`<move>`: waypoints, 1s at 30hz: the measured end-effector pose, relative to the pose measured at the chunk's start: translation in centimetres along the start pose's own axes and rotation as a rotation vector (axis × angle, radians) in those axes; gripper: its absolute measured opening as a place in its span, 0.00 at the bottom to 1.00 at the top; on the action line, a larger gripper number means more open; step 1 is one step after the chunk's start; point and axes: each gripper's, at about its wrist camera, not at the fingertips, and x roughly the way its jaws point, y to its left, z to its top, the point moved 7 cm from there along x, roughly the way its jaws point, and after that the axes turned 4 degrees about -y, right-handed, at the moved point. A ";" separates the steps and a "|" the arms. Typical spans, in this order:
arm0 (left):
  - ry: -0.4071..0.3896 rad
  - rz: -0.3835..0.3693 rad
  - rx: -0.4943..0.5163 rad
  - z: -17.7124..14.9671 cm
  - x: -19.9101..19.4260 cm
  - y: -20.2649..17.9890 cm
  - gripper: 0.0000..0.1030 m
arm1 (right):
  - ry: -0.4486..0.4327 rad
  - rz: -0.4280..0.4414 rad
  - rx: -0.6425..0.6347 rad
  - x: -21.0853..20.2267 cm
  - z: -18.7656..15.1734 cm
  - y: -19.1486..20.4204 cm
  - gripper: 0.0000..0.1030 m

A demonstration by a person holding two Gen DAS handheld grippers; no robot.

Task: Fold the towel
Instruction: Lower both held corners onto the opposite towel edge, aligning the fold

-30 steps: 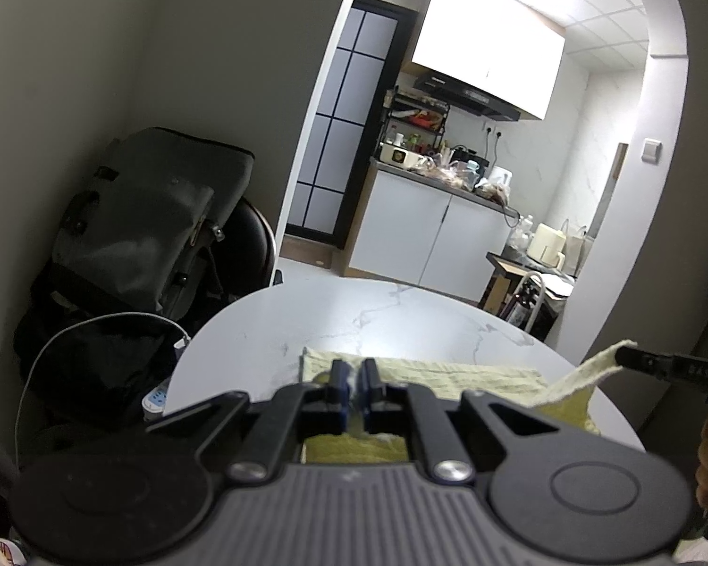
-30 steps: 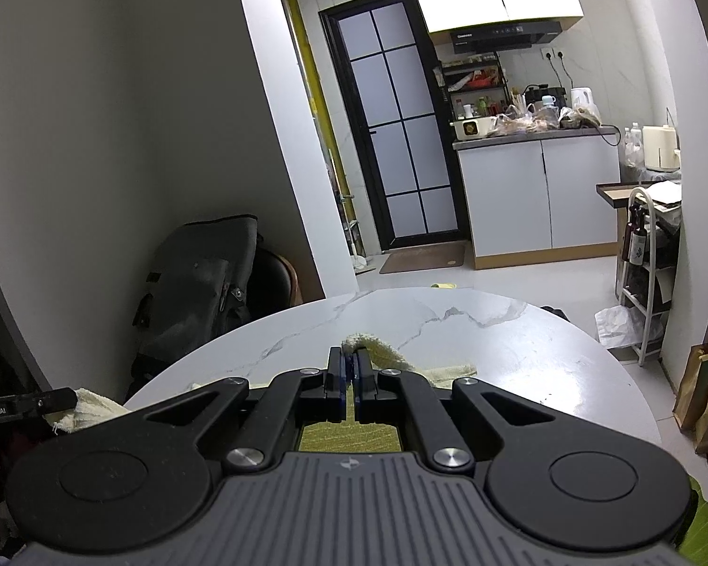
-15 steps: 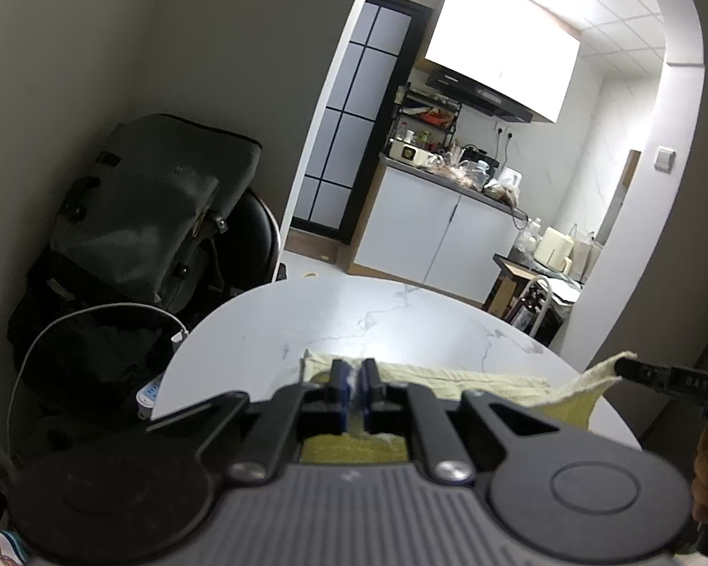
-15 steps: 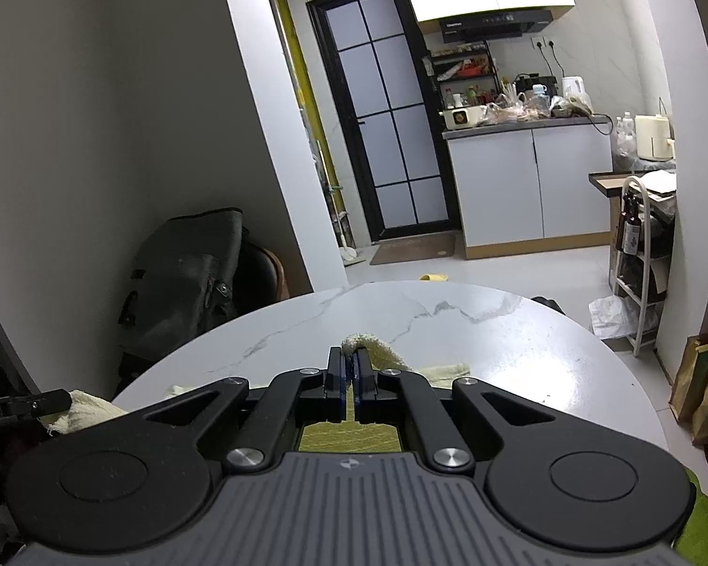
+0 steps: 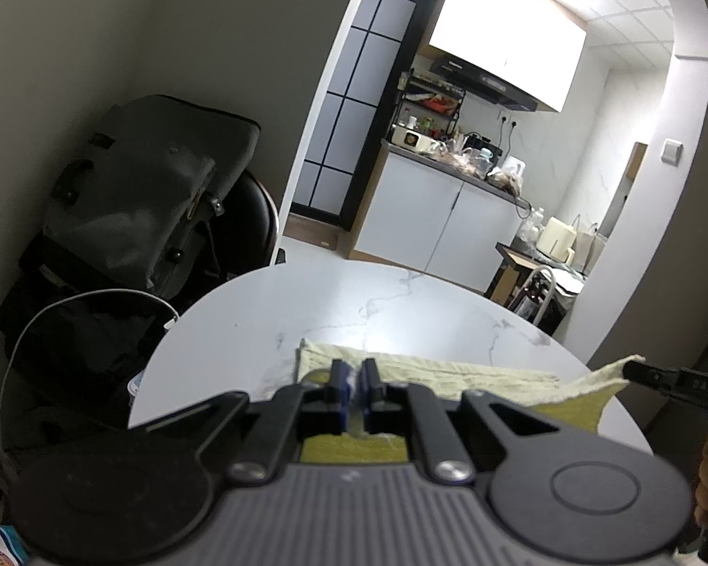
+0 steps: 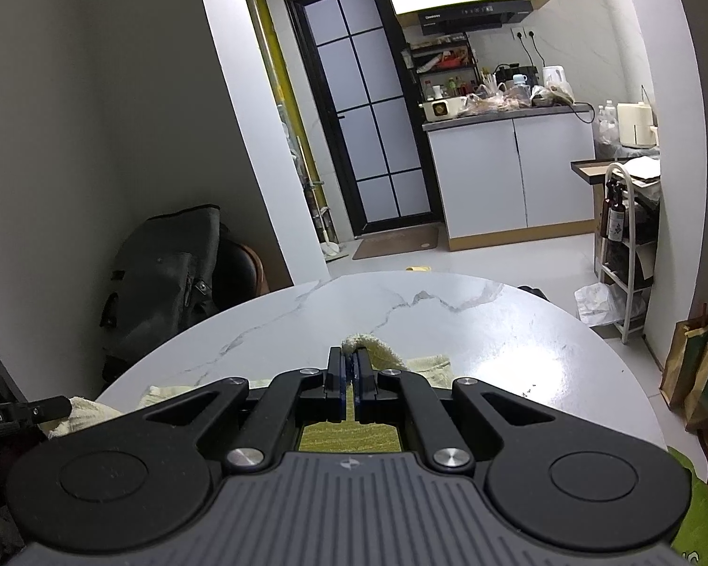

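Observation:
A pale yellow towel (image 5: pixel 453 370) lies on the round white marble table (image 5: pixel 335 302), its near edge lifted at both corners. My left gripper (image 5: pixel 352 377) is shut on the towel's left corner. My right gripper (image 6: pixel 352 368) is shut on the right corner, with cloth (image 6: pixel 377 349) bulging past its tips. In the left wrist view the right gripper's fingertips (image 5: pixel 651 376) hold a raised towel corner at the right. In the right wrist view the left gripper's fingertips (image 6: pixel 47 408) hold cloth at the left.
A chair with a grey backpack (image 5: pixel 146 193) stands beyond the table's left side. A white cable (image 5: pixel 85 297) hangs there. A kitchen counter (image 6: pixel 509 174) and a bottle rack (image 6: pixel 627 245) stand further back. Paper bags (image 6: pixel 694 363) stand at the table's right.
Both grippers have risen a little with the towel corners still held. The table and towel appear lower and further off in both views.

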 end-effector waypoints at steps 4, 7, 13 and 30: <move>0.013 0.000 -0.006 -0.1 0.8 0.2 0.06 | 0.009 -0.011 0.008 0.8 -0.2 -0.3 0.03; 0.022 0.001 -0.007 -0.1 1.6 0.3 0.06 | 0.013 -0.019 0.011 1.4 -0.3 -0.4 0.03; 0.034 -0.003 -0.003 0.2 3.0 0.3 0.06 | 0.014 -0.039 0.026 2.4 -0.1 -1.0 0.03; 0.067 0.029 0.000 0.8 6.1 1.0 0.09 | 0.045 -0.089 0.080 5.3 -0.5 -2.4 0.04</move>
